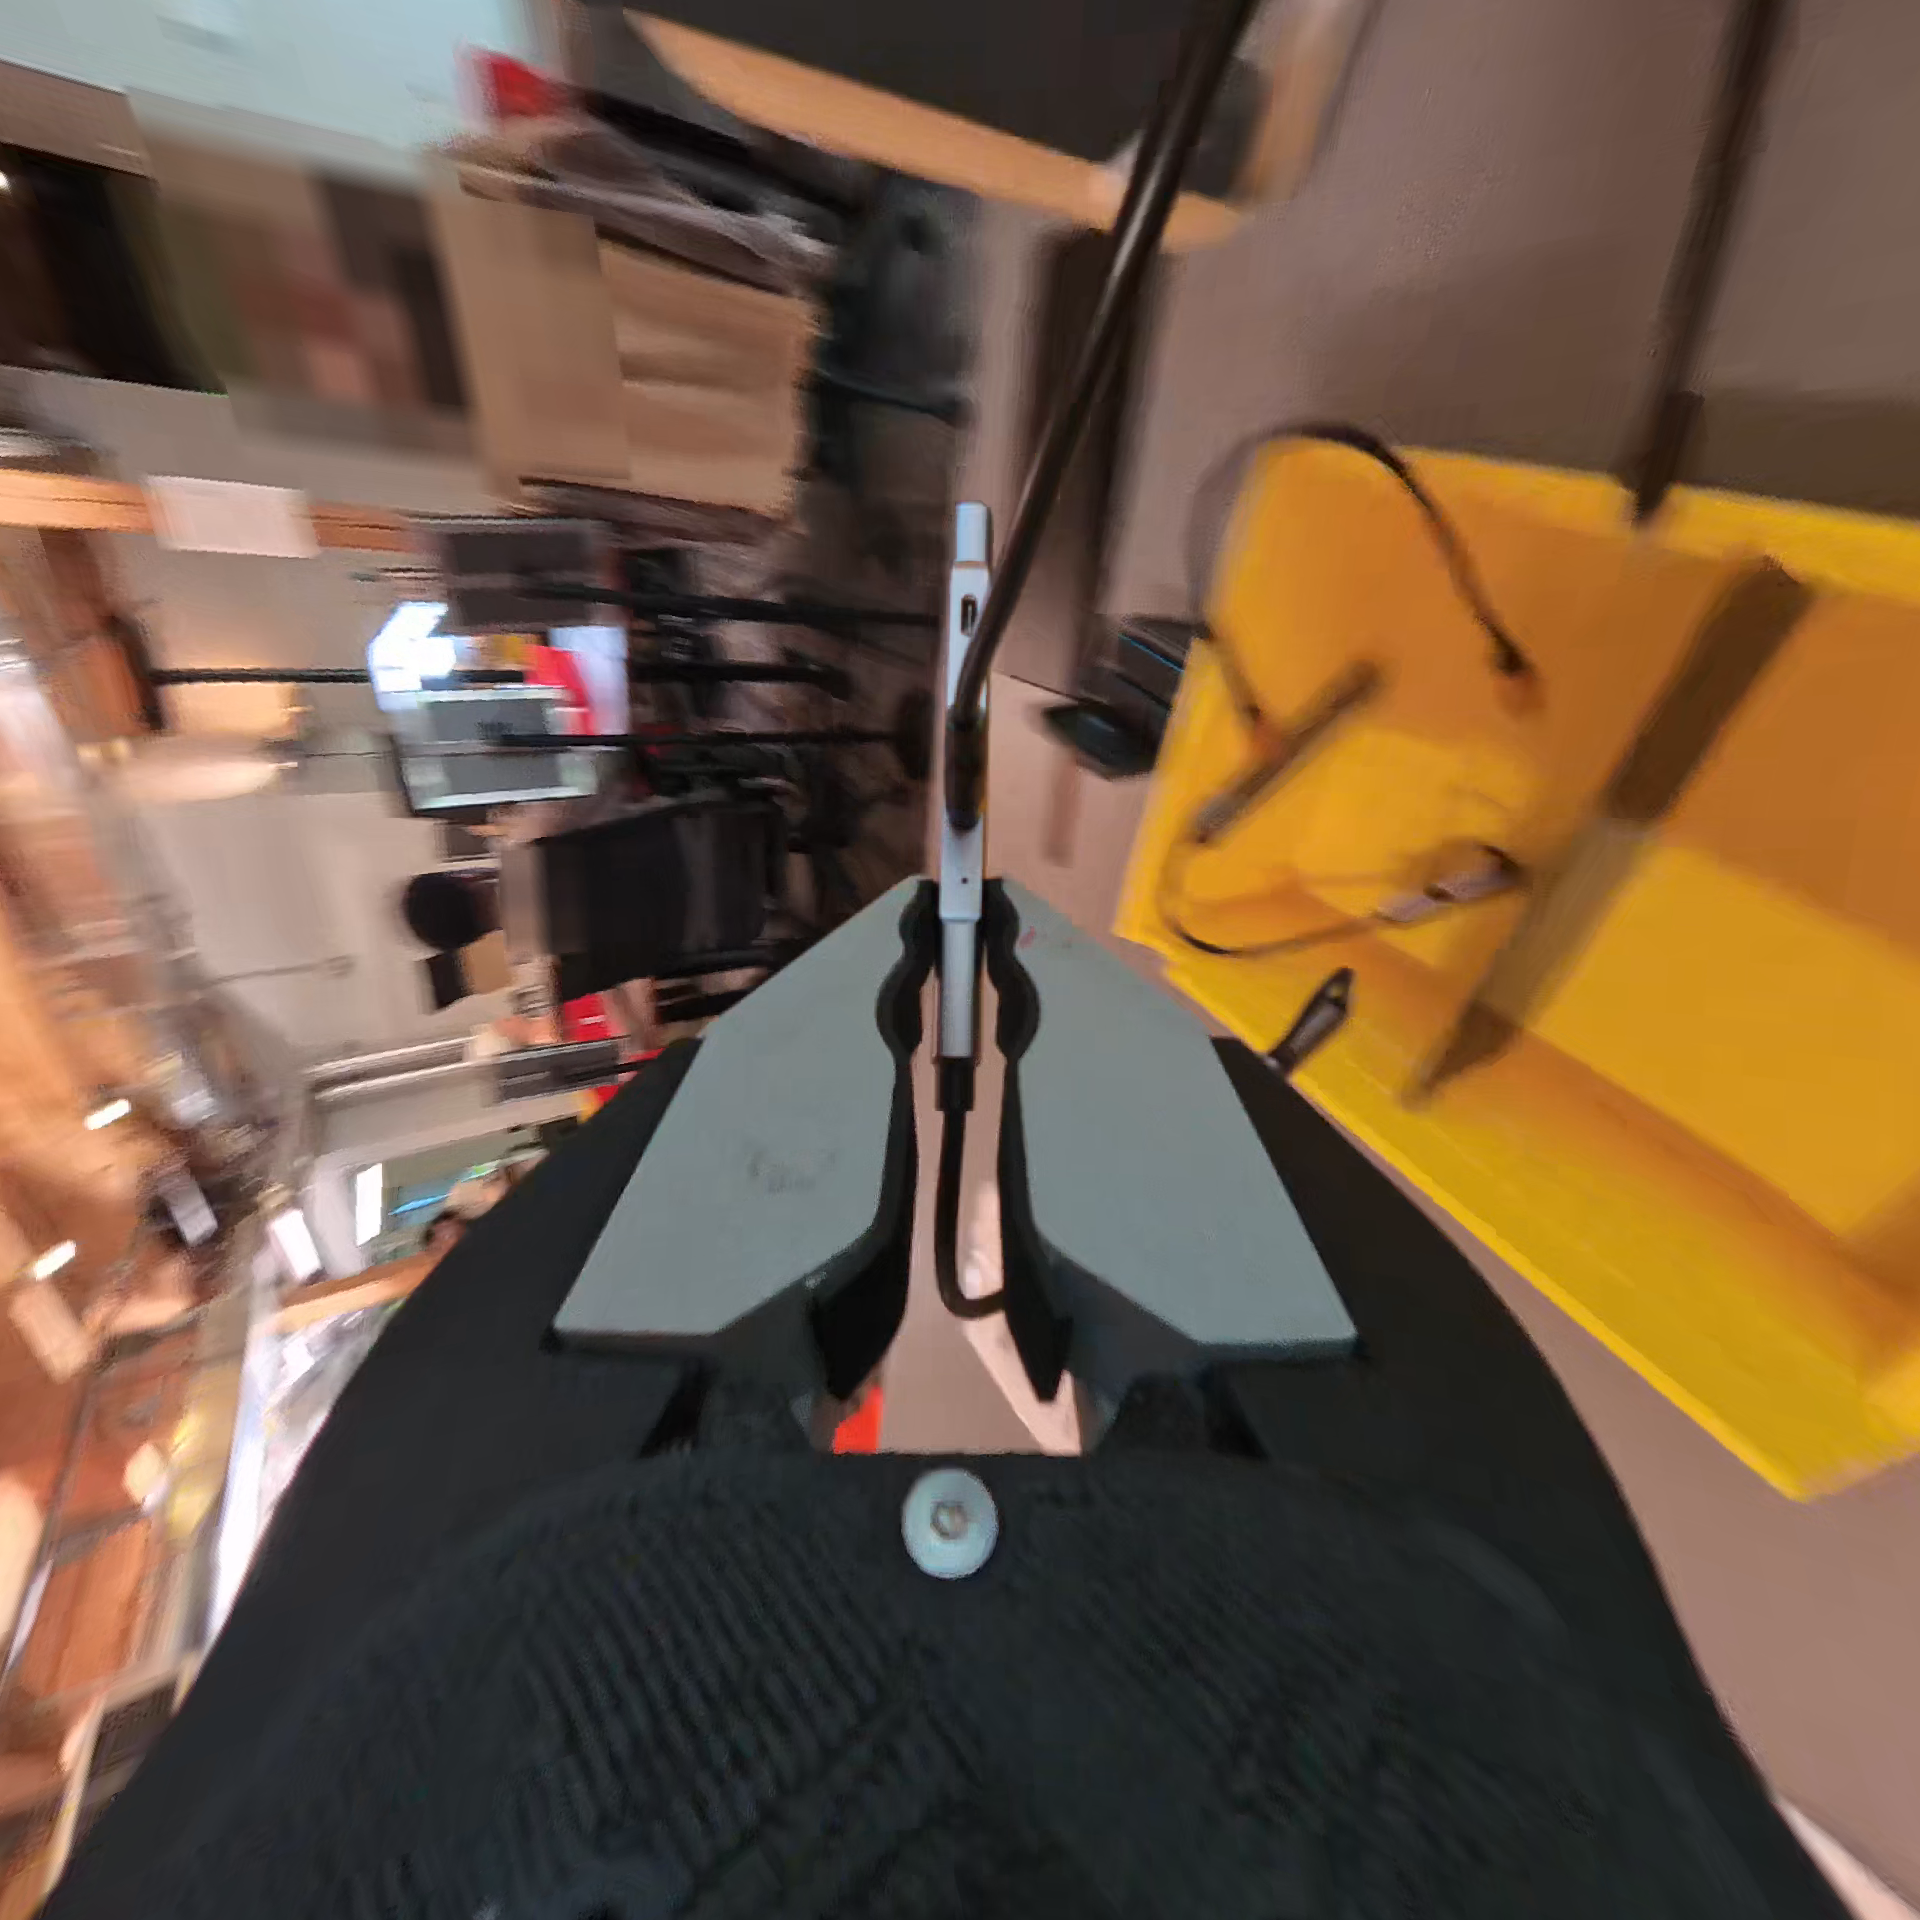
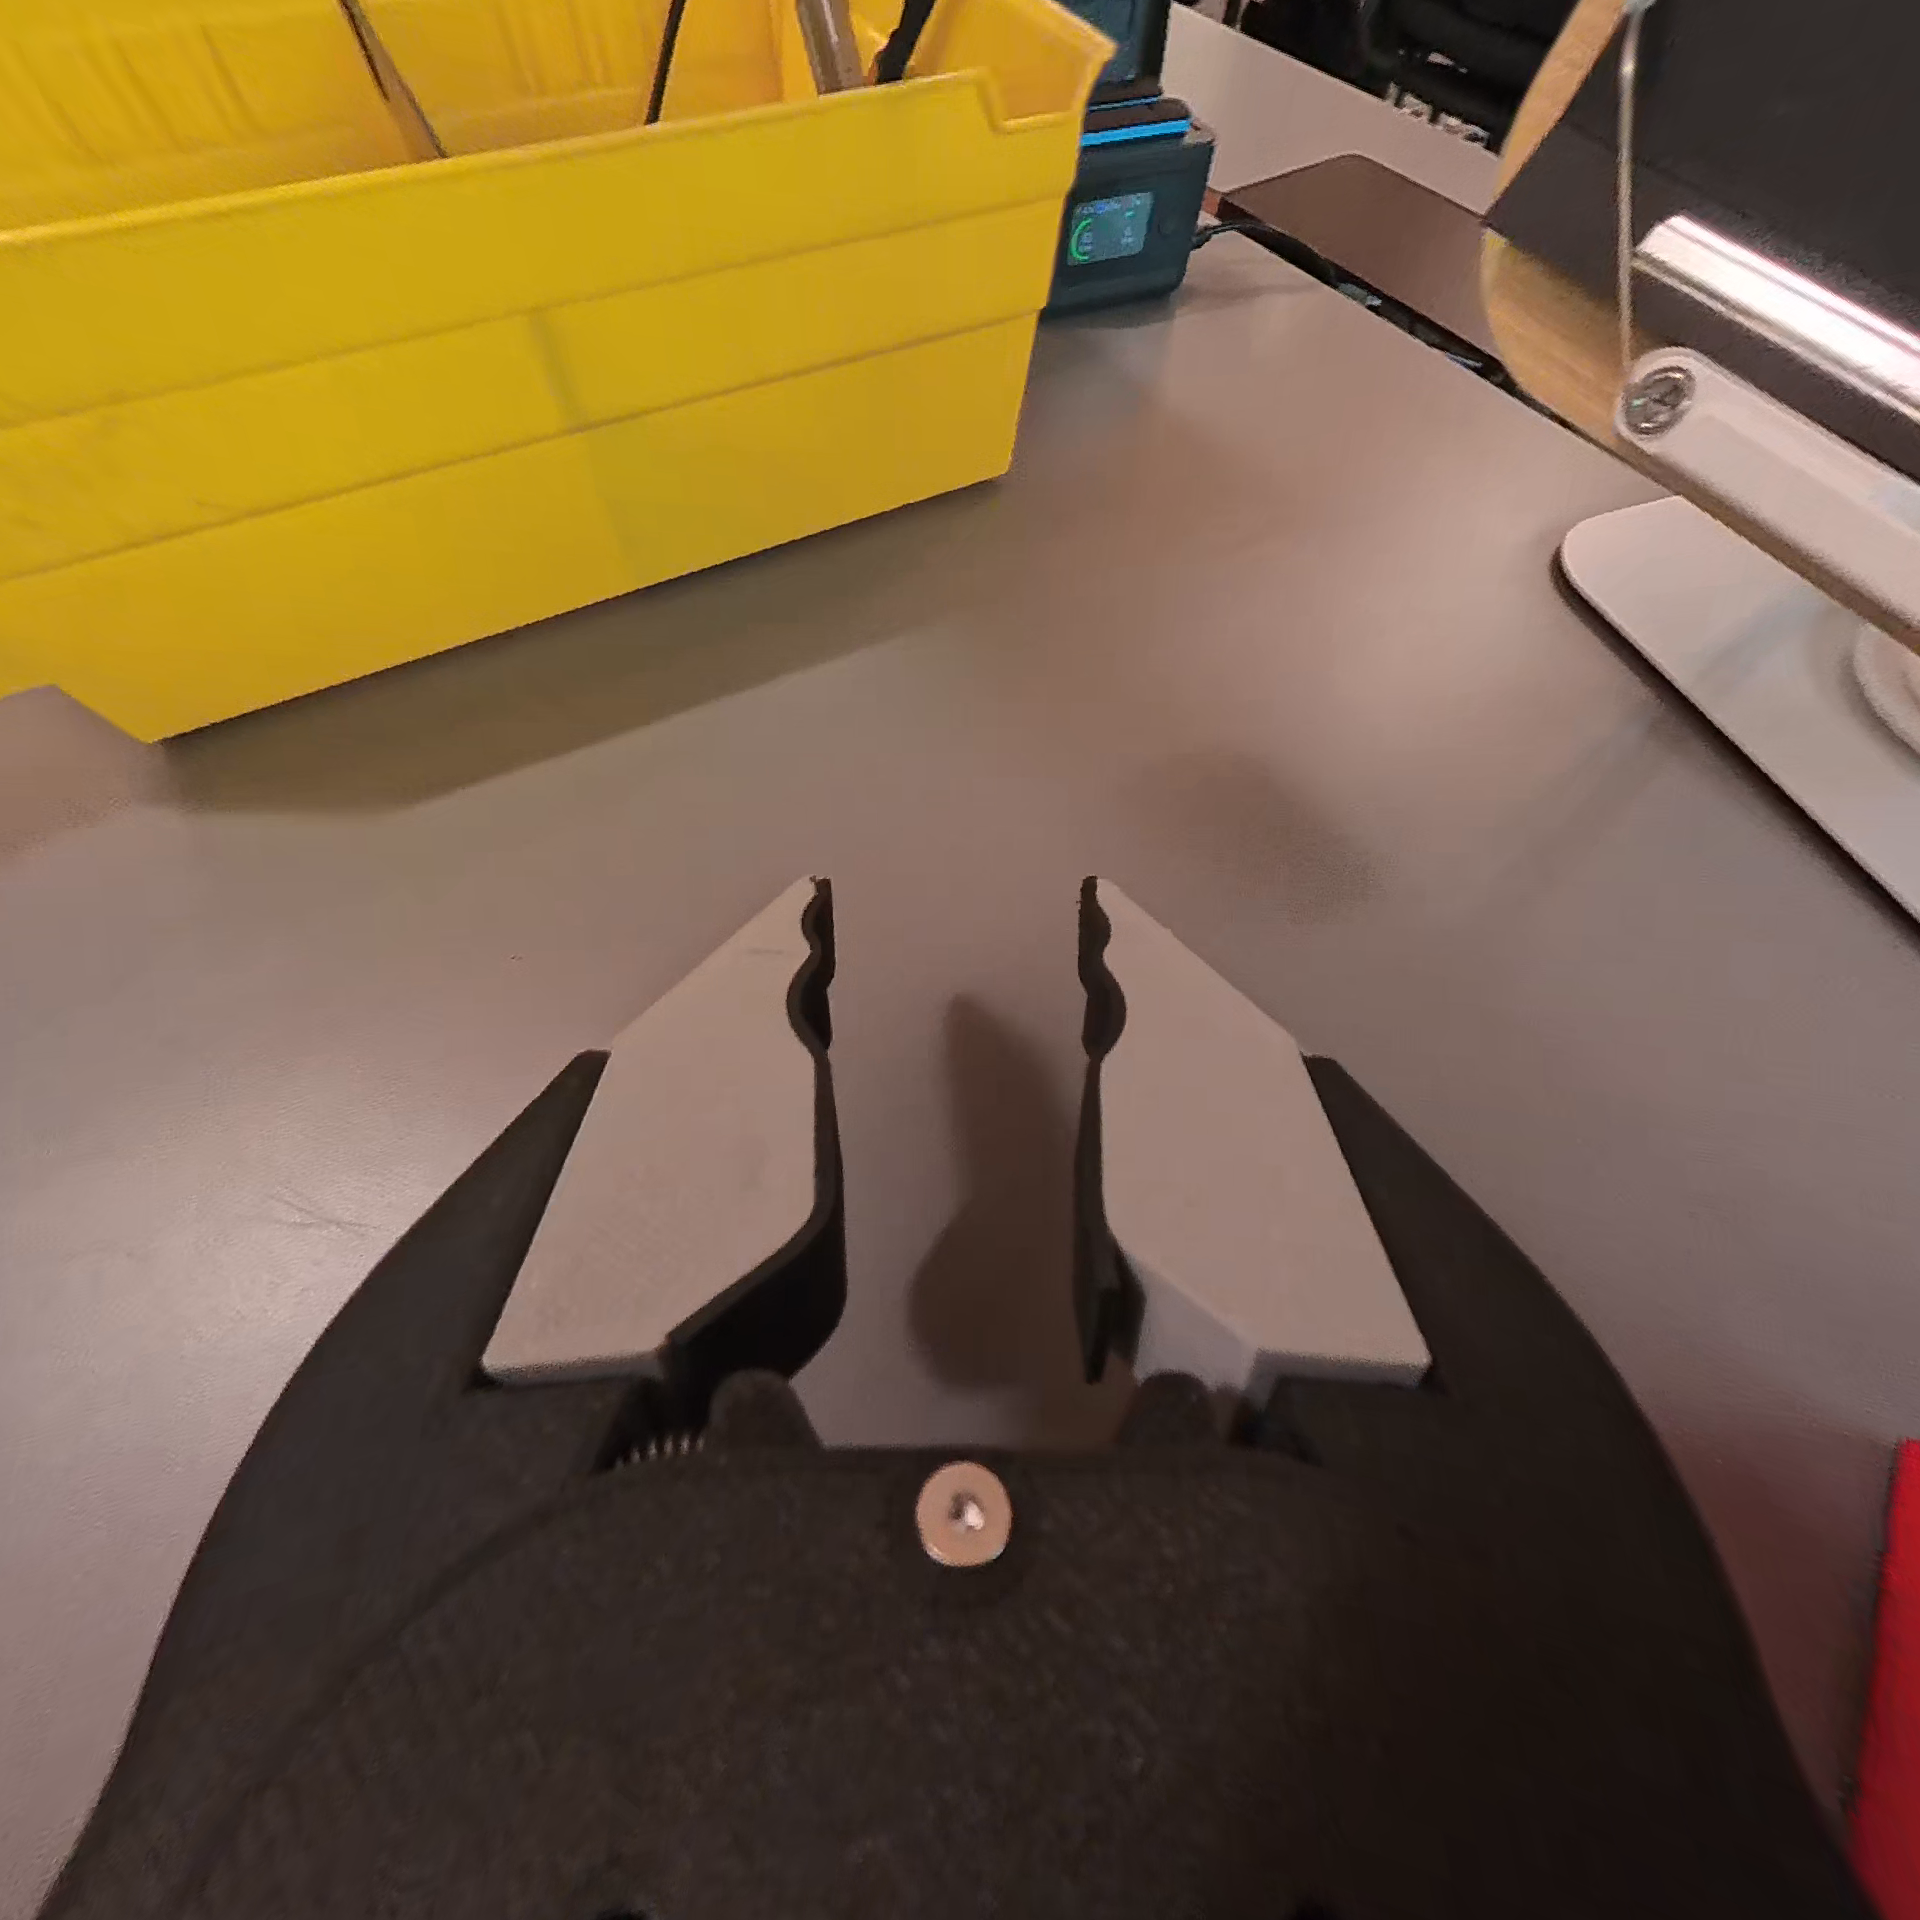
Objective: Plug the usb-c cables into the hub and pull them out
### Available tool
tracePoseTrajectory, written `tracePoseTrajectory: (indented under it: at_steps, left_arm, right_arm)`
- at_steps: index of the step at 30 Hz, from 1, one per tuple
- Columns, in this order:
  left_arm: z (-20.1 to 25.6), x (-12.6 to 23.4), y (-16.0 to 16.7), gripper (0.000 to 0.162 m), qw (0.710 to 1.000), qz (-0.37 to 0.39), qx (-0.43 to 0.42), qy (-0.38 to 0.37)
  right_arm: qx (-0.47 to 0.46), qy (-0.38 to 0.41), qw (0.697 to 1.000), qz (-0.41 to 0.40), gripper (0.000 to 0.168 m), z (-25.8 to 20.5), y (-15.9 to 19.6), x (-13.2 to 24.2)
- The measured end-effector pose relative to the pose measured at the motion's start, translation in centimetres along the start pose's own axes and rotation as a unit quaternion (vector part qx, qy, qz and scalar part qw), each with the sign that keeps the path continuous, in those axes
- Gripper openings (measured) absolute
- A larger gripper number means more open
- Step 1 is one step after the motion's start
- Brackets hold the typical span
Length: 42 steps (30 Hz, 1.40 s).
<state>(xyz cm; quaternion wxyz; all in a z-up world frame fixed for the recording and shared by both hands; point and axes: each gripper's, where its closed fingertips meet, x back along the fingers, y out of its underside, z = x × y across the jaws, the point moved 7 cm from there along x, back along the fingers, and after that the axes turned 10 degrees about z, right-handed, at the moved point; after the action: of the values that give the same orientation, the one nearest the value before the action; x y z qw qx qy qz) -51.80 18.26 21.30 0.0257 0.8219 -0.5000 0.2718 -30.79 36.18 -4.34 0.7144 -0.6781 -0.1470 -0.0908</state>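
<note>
The left wrist view is rolled sideways, lifted off the table (image 1: pixel 1195 343), facing a blurred room – the yellow bin (image 1: pixel 1558 831) at its right. The right wrist view sits low and close over the table (image 2: pixel 1195 644), level, facing the same bin (image 2: pixel 520 416)

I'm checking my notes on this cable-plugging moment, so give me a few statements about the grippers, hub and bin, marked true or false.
1. The left gripper is shut on the silver hub. True.
2. A dark cable is plugged into the hub. True.
3. The right gripper holds a cable. False: its jaws stand open and empty over the grey table.
4. The yellow bin is empty. False: cables lie inside it.
</note>
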Motion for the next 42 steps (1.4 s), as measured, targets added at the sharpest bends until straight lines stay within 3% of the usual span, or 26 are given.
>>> tracePoseTrajectory:
  at_steps: [3,5,8,11,16,21,28,32,37,42]
  left_arm:
    - [-5.1,3.1,-3.7,0.006,0.980,0.084,0.074,-0.167]
    - [-5.8,3.9,-6.2,0.007,0.956,0.135,0.142,-0.217]
    - [-3.1,2.2,-10.2,0.007,0.941,0.165,0.171,-0.241]
    - [2.5,-2.0,-13.9,0.007,0.938,0.175,0.167,-0.248]
    - [11.8,-10.3,-17.1,0.007,0.929,0.207,0.225,-0.208]
    - [16.2,-15.3,-17.2,0.007,0.917,0.228,0.276,-0.176]
    - [19.4,-17.0,-18.1,0.007,0.938,0.227,0.251,-0.078]
    - [20.4,-17.0,-18.7,0.006,0.935,0.234,0.261,-0.047]
    - [21.2,-17.2,-19.2,0.006,0.929,0.238,0.281,-0.024]
    - [21.4,-17.1,-19.1,0.006,0.919,0.247,0.308,-0.013]
  right_arm:
    - [-0.004,0.015,1.000,0.014,0.044,0.7,-0.4,0.5]
    - [-0.009,0.022,0.999,0.031,0.044,1.1,-0.9,1.1]
    - [-0.017,0.016,0.998,0.065,0.047,1.2,-1.8,2.2]
    - [-0.011,0.012,0.993,0.118,0.047,1.2,-3.2,3.7]
    - [-0.016,0.049,0.978,0.203,0.045,2.5,-4.6,6.6]
    - [-0.017,0.095,0.965,0.245,0.040,4.2,-4.9,8.2]
    - [-0.001,0.074,0.972,0.223,0.045,3.9,-4.8,7.0]
    - [0.048,0.123,0.974,0.183,0.030,4.0,-4.2,6.3]
    - [0.076,0.119,0.979,0.150,0.009,3.6,-3.3,5.3]
    - [0.065,0.110,0.982,0.139,0.008,3.8,-3.3,5.5]
